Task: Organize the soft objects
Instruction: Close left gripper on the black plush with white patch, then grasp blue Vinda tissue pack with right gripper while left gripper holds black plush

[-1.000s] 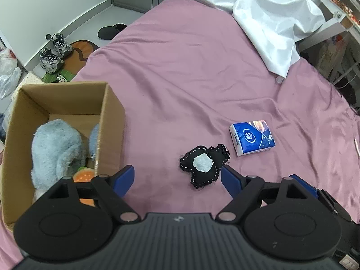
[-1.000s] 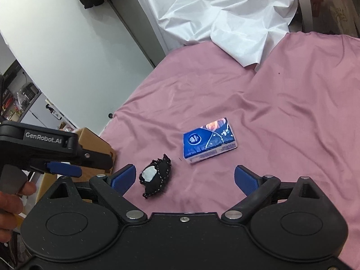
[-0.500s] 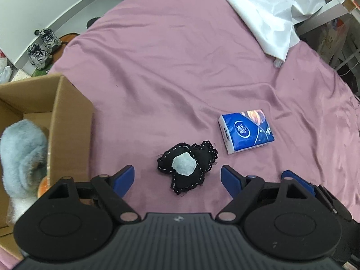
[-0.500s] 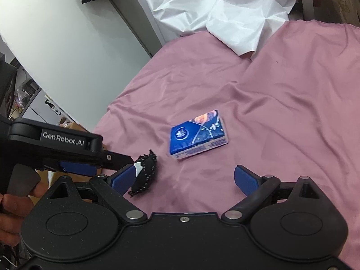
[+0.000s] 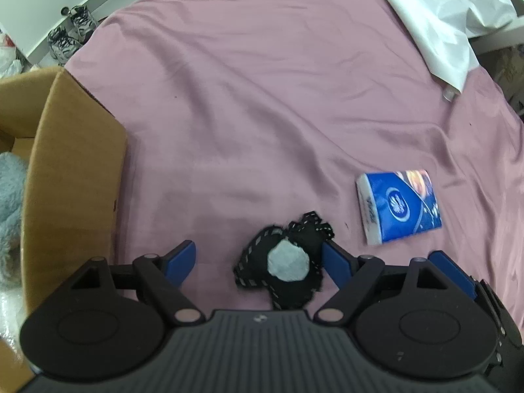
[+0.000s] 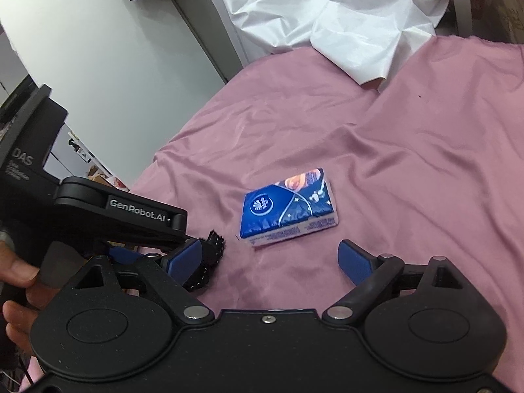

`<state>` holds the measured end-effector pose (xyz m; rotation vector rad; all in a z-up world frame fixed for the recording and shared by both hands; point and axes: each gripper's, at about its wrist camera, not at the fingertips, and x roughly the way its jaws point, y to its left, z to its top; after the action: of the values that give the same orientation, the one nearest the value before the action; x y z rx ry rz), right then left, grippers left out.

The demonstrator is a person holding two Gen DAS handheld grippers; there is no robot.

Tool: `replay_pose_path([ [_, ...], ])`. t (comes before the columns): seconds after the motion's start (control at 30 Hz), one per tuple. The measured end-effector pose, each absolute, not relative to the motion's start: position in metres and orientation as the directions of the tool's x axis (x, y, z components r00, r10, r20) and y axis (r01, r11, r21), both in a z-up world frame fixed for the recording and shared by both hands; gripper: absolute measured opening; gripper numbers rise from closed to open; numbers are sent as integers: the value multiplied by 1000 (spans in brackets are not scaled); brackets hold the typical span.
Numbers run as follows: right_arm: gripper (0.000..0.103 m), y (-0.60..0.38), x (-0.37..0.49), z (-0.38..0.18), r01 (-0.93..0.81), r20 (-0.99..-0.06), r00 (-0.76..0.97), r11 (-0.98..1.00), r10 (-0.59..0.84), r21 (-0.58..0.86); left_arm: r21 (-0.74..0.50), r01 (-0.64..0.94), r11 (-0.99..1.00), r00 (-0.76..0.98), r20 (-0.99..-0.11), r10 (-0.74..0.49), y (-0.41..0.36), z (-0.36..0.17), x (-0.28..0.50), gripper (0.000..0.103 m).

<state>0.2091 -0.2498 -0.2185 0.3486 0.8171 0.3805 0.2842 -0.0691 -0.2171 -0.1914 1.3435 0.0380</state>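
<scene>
A black stitched soft toy (image 5: 285, 265) with a grey patch lies on the pink bed cover (image 5: 262, 98). My left gripper (image 5: 258, 260) points down over it and is open; the toy sits between the fingers, close against the right one. In the right wrist view only the toy's edge (image 6: 213, 249) shows, behind my finger. A blue tissue pack (image 5: 399, 206) lies to its right. My right gripper (image 6: 270, 259) hovers just short of the tissue pack (image 6: 288, 206), its jaws closing slightly with nothing between them.
An open cardboard box (image 5: 75, 170) at the left holds a grey plush (image 5: 9, 203). A crumpled white sheet (image 5: 439, 16) covers the far right of the bed. Shoes (image 5: 68, 32) stand on the floor beyond. A hand (image 6: 16, 281) grips the left tool.
The left gripper has come down over the black toy, which now lies between its fingers; the box has slid toward the left edge. The right gripper has drawn a little nearer the tissue pack.
</scene>
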Motion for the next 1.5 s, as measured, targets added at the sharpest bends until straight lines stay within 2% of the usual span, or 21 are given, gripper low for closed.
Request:
replay_pose_path([
  [0.1,90,-246,212,-221,-201,-628,639,885,443,420,-146,-151,978,224,-968,-110,-64,-221,286,79],
  [0.17,90,-243,215,-222,-203,-628,648,893,431,402,-158,-156,975,232,-965,-119,-61,-221,287,68],
  [0.23,90,-238,217,-224,-209,-631,657,904,412,372,-179,-151,972,234,-962,-141,-60,-220,289,51],
  [0.3,91,-233,220,-227,-216,-637,664,916,392,339,-203,-155,967,235,-958,-164,-57,-219,290,41],
  [0.5,90,-221,224,-231,-229,-644,682,937,347,262,-236,-144,961,252,-948,-195,-55,-216,287,29],
  [0.57,81,-219,225,-230,-222,-649,686,944,328,242,-238,-142,961,261,-945,-196,-53,-213,285,26],
  [0.63,60,-218,225,-229,-214,-658,688,952,307,220,-233,-142,962,276,-943,-188,-50,-208,285,23],
  [0.73,37,-221,225,-227,-199,-664,682,952,306,234,-236,-133,963,300,-935,-188,-46,-201,282,23],
  [0.83,28,-224,225,-225,-190,-666,672,944,325,269,-240,-116,964,325,-926,-191,-46,-192,277,23],
  [0.9,27,-223,224,-225,-188,-670,669,945,322,266,-241,-115,964,331,-924,-192,-44,-188,273,22],
  [1.0,29,-223,222,-223,-194,-673,667,947,319,257,-240,-121,963,341,-921,-187,-40,-182,270,22],
  [1.07,42,-223,220,-222,-192,-671,675,951,307,242,-240,-121,963,356,-916,-183,-40,-177,271,22],
  [1.1,55,-223,220,-222,-188,-670,679,953,300,236,-240,-122,963,365,-913,-181,-39,-174,272,22],
  [1.13,62,-223,219,-223,-184,-662,689,955,295,233,-241,-125,962,373,-910,-180,-39,-172,273,22],
  [1.3,78,-217,226,-226,-191,-655,702,960,280,205,-251,-132,959,411,-894,-177,-30,-160,278,22],
  [1.5,80,-212,233,-229,-203,-663,704,966,256,158,-259,-136,956,424,-887,-180,-26,-160,285,22],
])
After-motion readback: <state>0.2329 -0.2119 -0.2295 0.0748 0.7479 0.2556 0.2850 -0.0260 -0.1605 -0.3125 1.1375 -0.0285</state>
